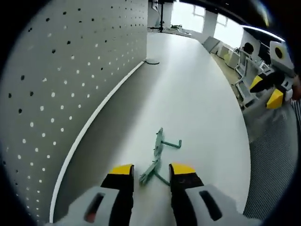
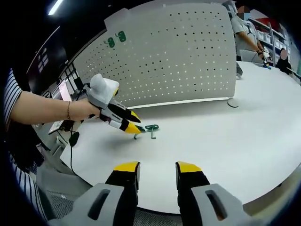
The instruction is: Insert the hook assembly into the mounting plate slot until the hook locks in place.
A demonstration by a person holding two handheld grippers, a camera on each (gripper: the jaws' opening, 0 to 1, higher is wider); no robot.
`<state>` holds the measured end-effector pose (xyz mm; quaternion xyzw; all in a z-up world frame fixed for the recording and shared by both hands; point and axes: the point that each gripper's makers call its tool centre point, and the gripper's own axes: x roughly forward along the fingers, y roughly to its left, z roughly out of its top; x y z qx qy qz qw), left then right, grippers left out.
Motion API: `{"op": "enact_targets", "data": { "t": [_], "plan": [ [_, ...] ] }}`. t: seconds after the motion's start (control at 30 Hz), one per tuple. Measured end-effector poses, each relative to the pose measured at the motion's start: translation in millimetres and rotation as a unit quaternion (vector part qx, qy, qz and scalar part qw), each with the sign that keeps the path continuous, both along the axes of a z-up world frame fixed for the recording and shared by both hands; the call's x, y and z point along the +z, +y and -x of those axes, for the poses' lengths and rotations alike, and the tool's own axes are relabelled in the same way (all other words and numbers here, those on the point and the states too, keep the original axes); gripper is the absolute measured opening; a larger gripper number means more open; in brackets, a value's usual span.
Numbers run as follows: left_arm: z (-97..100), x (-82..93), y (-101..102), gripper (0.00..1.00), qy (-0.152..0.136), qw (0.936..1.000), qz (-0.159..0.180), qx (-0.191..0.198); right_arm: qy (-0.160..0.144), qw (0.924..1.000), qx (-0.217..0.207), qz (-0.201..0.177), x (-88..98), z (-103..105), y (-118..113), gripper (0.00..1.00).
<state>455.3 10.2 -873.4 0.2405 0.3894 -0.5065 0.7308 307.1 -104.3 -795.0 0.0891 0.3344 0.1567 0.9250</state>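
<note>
left gripper low over white table, jaws apart, green hook lying flat between and just ahead of yellow tips; grip on it unclear. pegboard stands along table edge beside it. in right gripper view, left gripper held by hand, tips at hook near pegboard. right gripper hovers near table edge, jaws apart, empty, well apart from hook. two green hooks hang high on pegboard.
</note>
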Motion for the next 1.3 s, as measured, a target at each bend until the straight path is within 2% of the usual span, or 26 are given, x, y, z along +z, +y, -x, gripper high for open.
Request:
{"op": "enact_targets", "data": {
  "t": [0.23, 0.37, 0.53, 0.6, 0.63, 0.77, 0.97, 1.03, 1.13, 1.2, 1.3],
  "plan": [
    [-2.0, -5.3, -5.9, 0.22, -0.008, 0.9994, -0.021, -0.025, 0.000, 1.0000, -0.001, -0.003, 0.6, 0.0, 0.1, 0.27],
    [2.2, -10.8, -7.7, 0.19, 0.002, 0.9985, -0.030, -0.045, 0.002, 1.0000, -0.003, -0.009, 0.6, -0.1, 0.0, 0.26],
    [4.9, -15.0, -4.9, 0.10, 0.008, 0.9973, -0.045, -0.057, 0.002, 1.0000, 0.001, -0.008, 0.2, 0.0, 1.7, 0.26],
    [4.2, -17.0, 2.5, 0.06, -0.005, 0.9941, -0.074, -0.078, 0.002, 1.0000, 0.001, -0.009, -0.3, -0.1, 1.9, 0.26],
    [5.8, -16.4, 0.6, 0.05, -0.003, 0.9945, -0.070, -0.078, 0.002, 1.0000, 0.001, -0.009, -0.4, -0.3, 1.9, 0.26],
    [5.8, -15.1, 0.6, 0.04, 0.026, 0.9967, -0.059, -0.048, 0.001, 0.9999, 0.000, -0.010, 0.5, -0.3, 2.3, 0.26],
    [12.2, -15.4, 1.4, 0.04, 0.043, 0.9962, -0.060, -0.046, 0.000, 0.9999, 0.000, -0.013, 1.0, -1.0, 1.8, 0.26],
    [17.5, -15.4, 1.3, 0.03, 0.077, 0.9952, -0.054, -0.028, 0.001, 0.9999, 0.002, -0.012, 0.7, -0.9, 2.5, 0.26],
    [15.1, -13.0, 2.6, 0.03, 0.099, 0.9942, -0.043, 0.007, 0.001, 0.9999, 0.004, -0.014, 0.9, -0.5, 3.8, 0.26],
    [13.3, -8.3, 0.6, 0.03, 0.103, 0.9940, -0.025, 0.026, 0.000, 0.9999, 0.004, -0.015, 1.2, -0.7, 3.7, 0.26],
    [12.0, -2.1, 4.9, 0.02, 0.099, 0.9942, -0.026, 0.035, -0.001, 0.9999, 0.005, -0.016, 1.8, -0.7, 4.5, 0.26]
  ]
}}
